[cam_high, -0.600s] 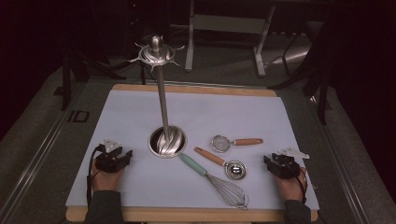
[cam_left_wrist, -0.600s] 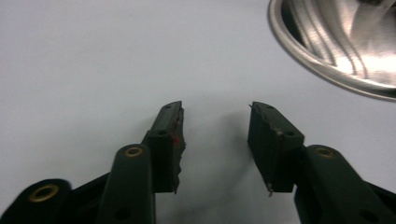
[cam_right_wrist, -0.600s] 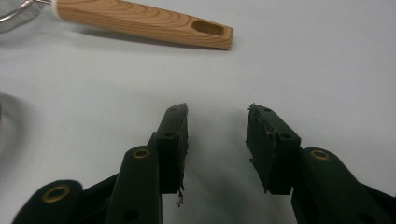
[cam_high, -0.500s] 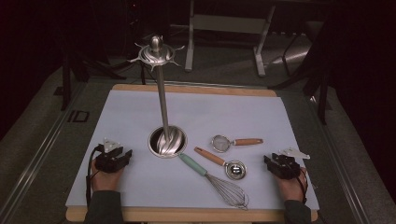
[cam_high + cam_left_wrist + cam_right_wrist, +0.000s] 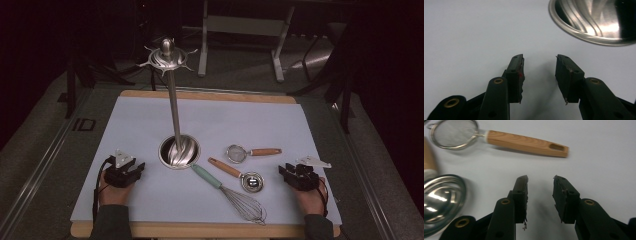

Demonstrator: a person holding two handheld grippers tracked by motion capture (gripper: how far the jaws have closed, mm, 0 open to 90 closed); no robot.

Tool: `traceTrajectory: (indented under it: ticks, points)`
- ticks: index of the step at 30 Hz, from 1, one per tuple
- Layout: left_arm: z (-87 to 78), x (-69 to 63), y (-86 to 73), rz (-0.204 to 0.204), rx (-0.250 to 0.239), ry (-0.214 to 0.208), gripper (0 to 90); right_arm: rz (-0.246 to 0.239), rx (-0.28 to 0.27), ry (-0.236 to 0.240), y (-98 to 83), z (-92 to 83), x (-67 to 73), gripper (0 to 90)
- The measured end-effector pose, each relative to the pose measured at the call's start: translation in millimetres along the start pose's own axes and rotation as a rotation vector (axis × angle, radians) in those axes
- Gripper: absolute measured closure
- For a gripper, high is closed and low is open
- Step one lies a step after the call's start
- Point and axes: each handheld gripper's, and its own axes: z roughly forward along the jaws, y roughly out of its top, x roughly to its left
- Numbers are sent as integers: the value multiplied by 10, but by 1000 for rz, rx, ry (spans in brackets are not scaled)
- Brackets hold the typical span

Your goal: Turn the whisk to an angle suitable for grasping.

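Note:
A steel utensil stand (image 5: pixel 179 151) rises from its round base at the mat's middle to a ring of hooks (image 5: pixel 167 55). Right of it lie a whisk with a mint handle (image 5: pixel 227 190), a wooden-handled measuring spoon (image 5: pixel 235 173) and a small wooden-handled strainer (image 5: pixel 252 151). My left gripper (image 5: pixel 139 169) rests on the mat left of the base, open, nothing between its fingers (image 5: pixel 515 72); the base rim (image 5: pixel 574 30) shows ahead to its right. My right gripper (image 5: pixel 283 172) rests at the right, open and empty (image 5: pixel 540 180), facing the strainer (image 5: pixel 454 133) and the spoon's bowl (image 5: pixel 439 202).
A pale mat (image 5: pixel 250 120) covers a wooden board (image 5: pixel 210 95) on the dark table. Bare mat lies behind the stand and along the left side. Dark stands and a grey frame (image 5: pixel 240 30) are beyond the far edge.

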Motion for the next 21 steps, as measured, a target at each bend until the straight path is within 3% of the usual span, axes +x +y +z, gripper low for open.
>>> traceTrajectory:
  ticks: [6, 21]
  points:
    - [-9, -25, -7, 34, -14, -22, 591, -54, 42, 22, 74, -1, 93, 640]
    - [2, -1, -2, 2, -4, -18, 578, -152, 126, 112, 434, -18, 352, 647]
